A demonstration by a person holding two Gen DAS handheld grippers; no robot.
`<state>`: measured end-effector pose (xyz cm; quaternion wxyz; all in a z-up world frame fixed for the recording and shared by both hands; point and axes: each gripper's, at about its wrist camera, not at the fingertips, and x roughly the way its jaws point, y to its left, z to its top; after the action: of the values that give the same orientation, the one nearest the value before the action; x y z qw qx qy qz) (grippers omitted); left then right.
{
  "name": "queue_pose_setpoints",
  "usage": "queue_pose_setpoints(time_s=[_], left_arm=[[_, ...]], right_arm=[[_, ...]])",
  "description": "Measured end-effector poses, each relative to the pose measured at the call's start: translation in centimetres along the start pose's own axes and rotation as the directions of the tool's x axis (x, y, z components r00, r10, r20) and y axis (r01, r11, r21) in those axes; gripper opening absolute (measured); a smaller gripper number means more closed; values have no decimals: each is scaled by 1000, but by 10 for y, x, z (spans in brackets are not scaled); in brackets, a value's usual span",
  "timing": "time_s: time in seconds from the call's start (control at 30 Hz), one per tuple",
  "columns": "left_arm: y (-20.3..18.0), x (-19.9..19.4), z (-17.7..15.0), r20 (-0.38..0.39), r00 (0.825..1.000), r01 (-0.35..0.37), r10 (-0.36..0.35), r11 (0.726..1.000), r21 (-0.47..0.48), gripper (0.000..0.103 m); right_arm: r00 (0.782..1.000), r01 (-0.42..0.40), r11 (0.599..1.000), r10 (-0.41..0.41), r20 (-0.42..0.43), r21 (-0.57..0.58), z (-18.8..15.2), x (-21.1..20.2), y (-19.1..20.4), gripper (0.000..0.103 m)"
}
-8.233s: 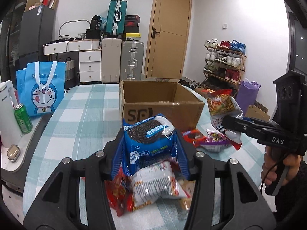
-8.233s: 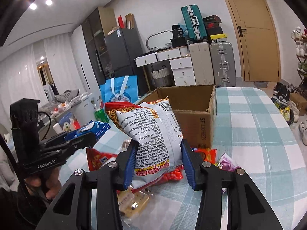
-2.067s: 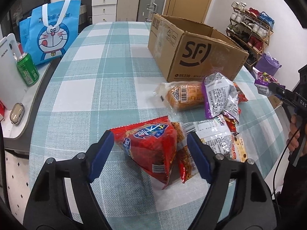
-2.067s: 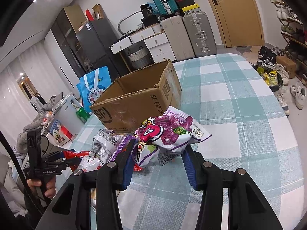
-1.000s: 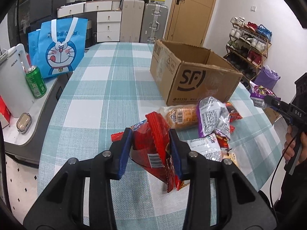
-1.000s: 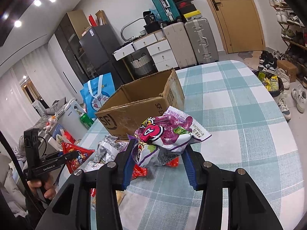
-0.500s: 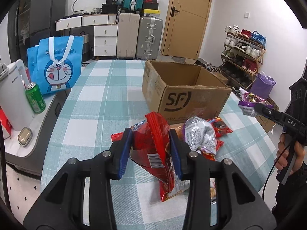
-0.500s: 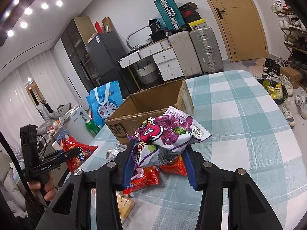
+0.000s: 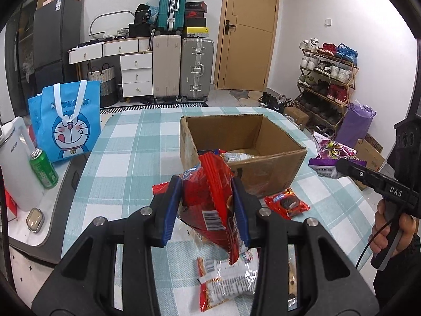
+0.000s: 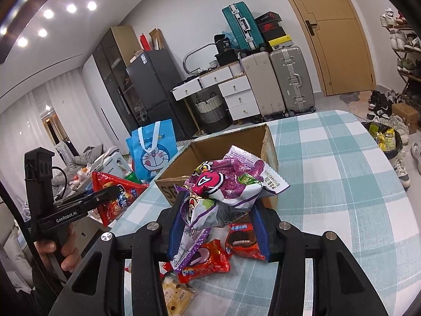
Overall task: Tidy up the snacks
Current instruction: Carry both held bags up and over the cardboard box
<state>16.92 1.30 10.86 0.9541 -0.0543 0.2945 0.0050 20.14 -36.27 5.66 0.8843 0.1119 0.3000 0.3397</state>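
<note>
Checked tablecloth (image 9: 126, 158); left claw (image 9: 208, 210) clamps red packet (image 9: 208, 197), right claw (image 10: 218, 223) clamps purple packet (image 10: 226, 189), both angled down toward box (image 9: 273, 168).

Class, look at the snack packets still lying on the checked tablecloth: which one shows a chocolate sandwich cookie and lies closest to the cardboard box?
The small red cookie packet, just in front of the cardboard box; the red-and-white packet lies nearer the camera.
</note>
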Motion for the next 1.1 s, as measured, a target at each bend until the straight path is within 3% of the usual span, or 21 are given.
queue_pose_setpoints(time_s=[0.6,1.1], left_arm=[[-7,46,59,10,1000,23,-22,998,-57,35],[-15,105,70,-48,999,18,-21,998,-64,33]], right_arm=[[1000,18,1000,-18,1,-25,36,29,6,46],[997,38,999,-41,-62,-38,48,74,10,46]])
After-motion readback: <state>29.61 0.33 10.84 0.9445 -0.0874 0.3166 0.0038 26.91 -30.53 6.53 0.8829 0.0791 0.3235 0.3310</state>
